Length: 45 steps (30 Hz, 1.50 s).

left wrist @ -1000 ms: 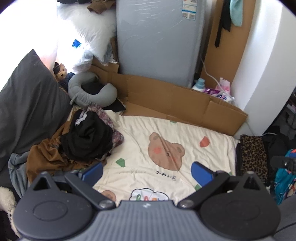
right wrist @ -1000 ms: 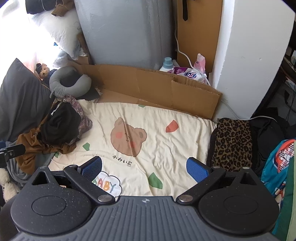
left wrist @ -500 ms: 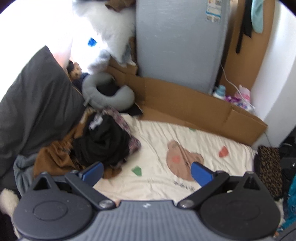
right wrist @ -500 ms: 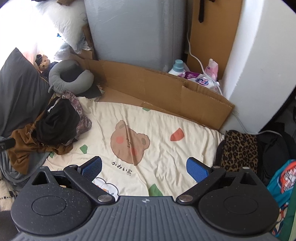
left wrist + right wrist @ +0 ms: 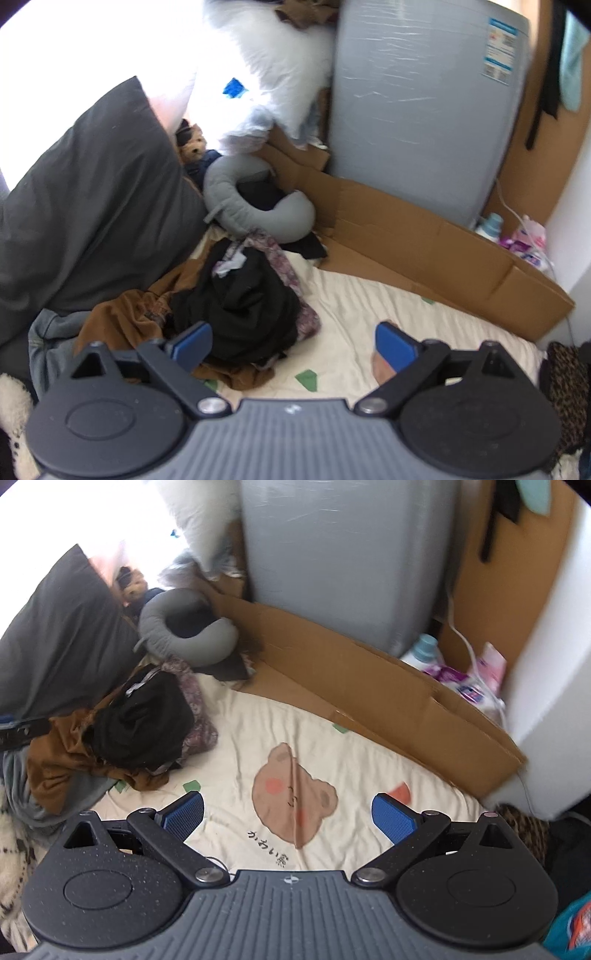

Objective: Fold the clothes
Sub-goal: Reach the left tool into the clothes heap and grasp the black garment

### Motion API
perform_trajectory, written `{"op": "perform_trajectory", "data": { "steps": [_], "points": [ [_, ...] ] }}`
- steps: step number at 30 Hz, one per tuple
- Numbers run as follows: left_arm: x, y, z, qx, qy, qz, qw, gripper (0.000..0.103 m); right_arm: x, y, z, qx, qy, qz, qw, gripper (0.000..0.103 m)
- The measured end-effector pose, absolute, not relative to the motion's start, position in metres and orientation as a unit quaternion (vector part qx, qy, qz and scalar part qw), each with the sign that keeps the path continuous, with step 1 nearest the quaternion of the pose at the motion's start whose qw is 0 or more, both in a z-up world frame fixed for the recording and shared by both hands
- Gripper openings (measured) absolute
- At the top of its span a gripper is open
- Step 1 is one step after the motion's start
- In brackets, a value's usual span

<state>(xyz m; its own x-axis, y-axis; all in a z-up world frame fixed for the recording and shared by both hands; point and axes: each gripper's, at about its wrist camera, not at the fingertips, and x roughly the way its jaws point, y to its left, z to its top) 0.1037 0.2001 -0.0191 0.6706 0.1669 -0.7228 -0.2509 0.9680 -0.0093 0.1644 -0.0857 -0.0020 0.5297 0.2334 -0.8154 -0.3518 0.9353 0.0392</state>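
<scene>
Blown-out upper-left glare, motion blur, fisheye edges

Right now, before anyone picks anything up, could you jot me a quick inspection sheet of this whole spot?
Surface: cream bear-print blanket, spread out, mostly bare.
Job's things: unfolded clothes pile, black garment on top, brown garment beneath, at the blanket's left edge.
Clutter: grey neck pillow, dark pillow, small plush toy, leopard-print cloth.
Grippers: left gripper open, empty, beside the pile; right gripper open, empty, over the bear.
Cables: white cord near the bottles.
Surroundings: flattened cardboard, grey wrapped appliance, white wall.
</scene>
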Motion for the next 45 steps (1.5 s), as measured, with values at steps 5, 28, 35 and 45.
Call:
{"op": "perform_trajectory", "data": {
  "steps": [5, 28, 35, 45],
  "points": [
    [0.111, 0.223, -0.035, -0.059, 0.388, 0.126, 0.911, 0.095, 0.184, -0.072, -0.015, -0.054, 0.460, 0.202, 0.863, 0.101],
    [0.202, 0.282, -0.134, -0.075, 0.397, 0.147, 0.903, 0.076, 0.260, -0.039, -0.123, -0.056, 0.460, 0.262, 0.846, 0.100],
    [0.228, 0.297, -0.167, -0.085, 0.416, 0.143, 0.894, 0.076, 0.283, -0.037, -0.160, -0.038, 0.474, 0.264, 0.839, 0.100],
    [0.263, 0.314, -0.201, -0.095, 0.416, 0.141, 0.894, 0.076, 0.297, -0.035, -0.196, -0.031, 0.483, 0.247, 0.840, 0.100]
  ]
}}
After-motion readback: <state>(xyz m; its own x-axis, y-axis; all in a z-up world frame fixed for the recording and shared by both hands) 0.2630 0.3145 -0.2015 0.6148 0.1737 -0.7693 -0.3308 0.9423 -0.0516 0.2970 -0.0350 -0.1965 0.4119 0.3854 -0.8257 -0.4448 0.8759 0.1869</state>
